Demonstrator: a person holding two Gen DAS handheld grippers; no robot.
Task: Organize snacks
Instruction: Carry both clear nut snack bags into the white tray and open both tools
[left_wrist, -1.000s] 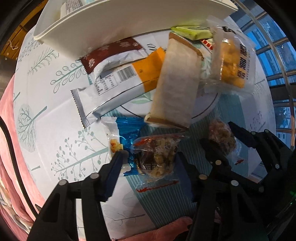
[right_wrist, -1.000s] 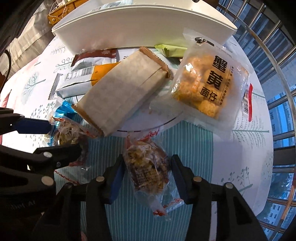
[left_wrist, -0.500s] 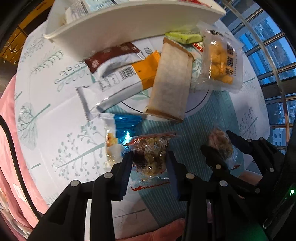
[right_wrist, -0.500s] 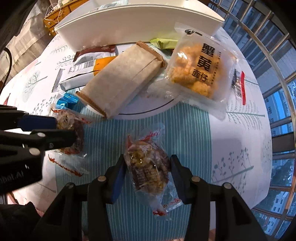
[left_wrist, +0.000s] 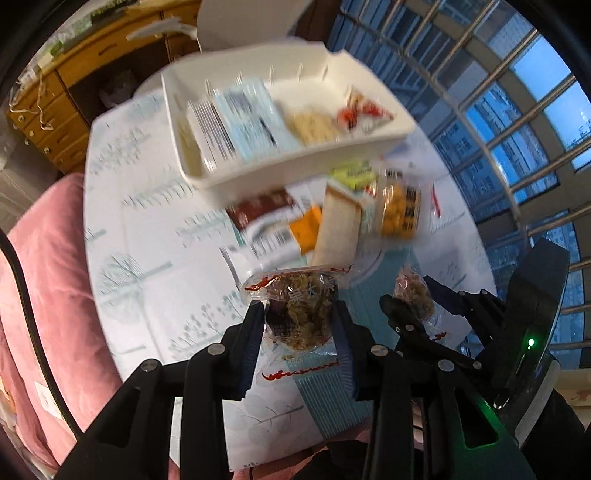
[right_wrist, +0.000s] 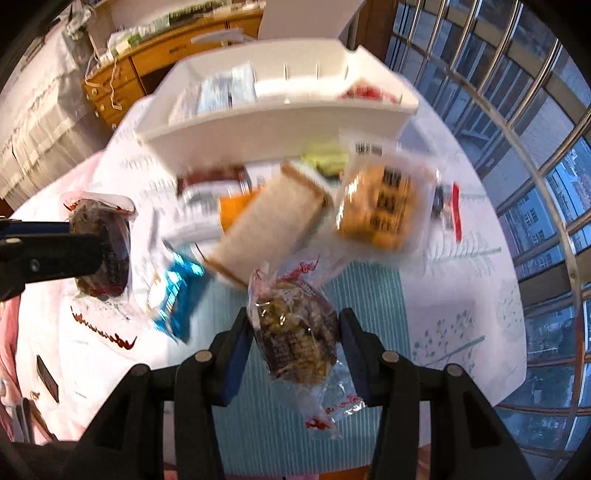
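My left gripper is shut on a clear packet of brown snack mix, lifted above the table. My right gripper is shut on a second, similar snack packet, also lifted; it shows in the left wrist view at the right. The left gripper's packet shows in the right wrist view at the left. A white bin with several packets inside stands at the far side of the table. Loose snacks lie in front of it: a tan bar, an orange puff bag, a blue packet.
A round white plate lies under the loose snacks. A pink cushion sits at the table's left. A wooden drawer cabinet stands behind. Window bars run along the right.
Both grippers have risen well above the table with their snack packets; the bin's inside has come into view. The left gripper closed on its packet during the last second.
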